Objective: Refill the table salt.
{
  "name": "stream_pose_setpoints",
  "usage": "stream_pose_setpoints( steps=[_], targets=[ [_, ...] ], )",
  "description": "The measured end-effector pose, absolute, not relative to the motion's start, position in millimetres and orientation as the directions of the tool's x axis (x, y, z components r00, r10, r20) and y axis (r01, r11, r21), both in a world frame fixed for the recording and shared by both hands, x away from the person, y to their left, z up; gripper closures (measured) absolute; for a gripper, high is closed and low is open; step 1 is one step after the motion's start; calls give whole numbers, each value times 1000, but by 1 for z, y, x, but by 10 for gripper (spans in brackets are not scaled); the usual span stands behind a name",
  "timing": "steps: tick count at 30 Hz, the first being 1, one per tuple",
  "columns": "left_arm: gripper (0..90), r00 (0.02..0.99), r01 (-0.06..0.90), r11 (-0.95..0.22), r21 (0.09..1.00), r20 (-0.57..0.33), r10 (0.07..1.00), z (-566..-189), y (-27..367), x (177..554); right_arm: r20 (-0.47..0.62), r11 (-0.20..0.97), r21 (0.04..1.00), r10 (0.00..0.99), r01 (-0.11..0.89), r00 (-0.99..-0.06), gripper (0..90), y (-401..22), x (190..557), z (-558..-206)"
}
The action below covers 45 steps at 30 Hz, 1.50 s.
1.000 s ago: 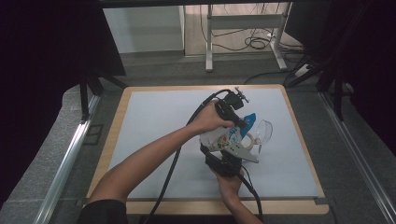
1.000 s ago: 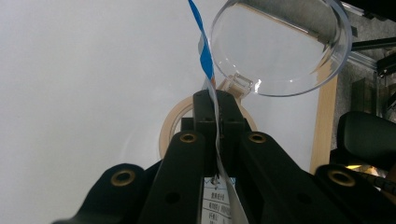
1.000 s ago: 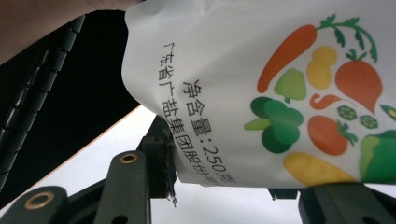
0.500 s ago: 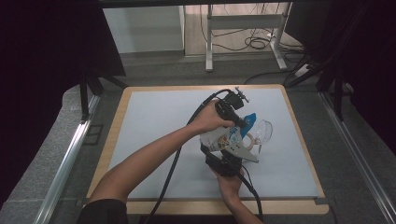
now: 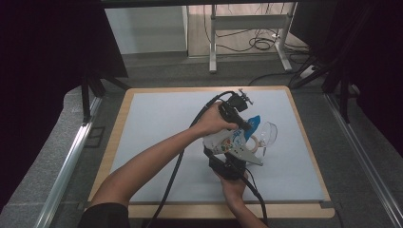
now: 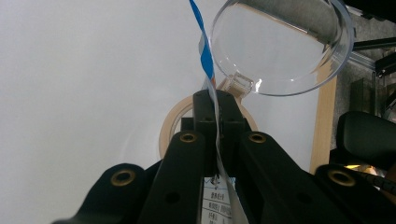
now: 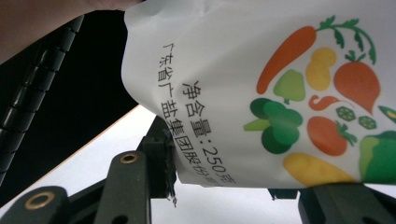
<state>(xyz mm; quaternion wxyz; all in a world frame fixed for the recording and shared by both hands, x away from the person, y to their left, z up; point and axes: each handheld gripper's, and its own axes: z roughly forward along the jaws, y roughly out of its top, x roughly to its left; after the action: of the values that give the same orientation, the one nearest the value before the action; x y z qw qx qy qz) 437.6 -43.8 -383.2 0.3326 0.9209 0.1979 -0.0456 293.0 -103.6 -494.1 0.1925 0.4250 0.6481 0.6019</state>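
Grey floor point(image 5: 157, 66), dark curtains point(image 5: 47, 57)

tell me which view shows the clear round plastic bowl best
The left gripper view: the clear round plastic bowl looms large just past the jaws. The high view shows it small; the right gripper view faces the bag.

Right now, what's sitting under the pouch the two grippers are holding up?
Under the pouch lies a tape roll on the white mat, beside a clear cup. The jaws cover most of the roll.
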Motion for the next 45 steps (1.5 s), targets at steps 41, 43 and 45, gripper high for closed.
stream_pose_setpoints(
  steps=[41,43,45],
  targets=[
    [898,918,394,-712,582,-213,334,-384,-46,437,284,-102,938,775,332,-564,531,-104,293,-492],
    [898,916,399,-709,581,-216,338,-384,-46,438,304,-115,931,768,345,-563,531,-105,293,-492],
    [898,918,395,-710,583,-215,334,-384,-46,438,311,-121,929,766,350,-563,531,-105,293,-492]
  ],
)
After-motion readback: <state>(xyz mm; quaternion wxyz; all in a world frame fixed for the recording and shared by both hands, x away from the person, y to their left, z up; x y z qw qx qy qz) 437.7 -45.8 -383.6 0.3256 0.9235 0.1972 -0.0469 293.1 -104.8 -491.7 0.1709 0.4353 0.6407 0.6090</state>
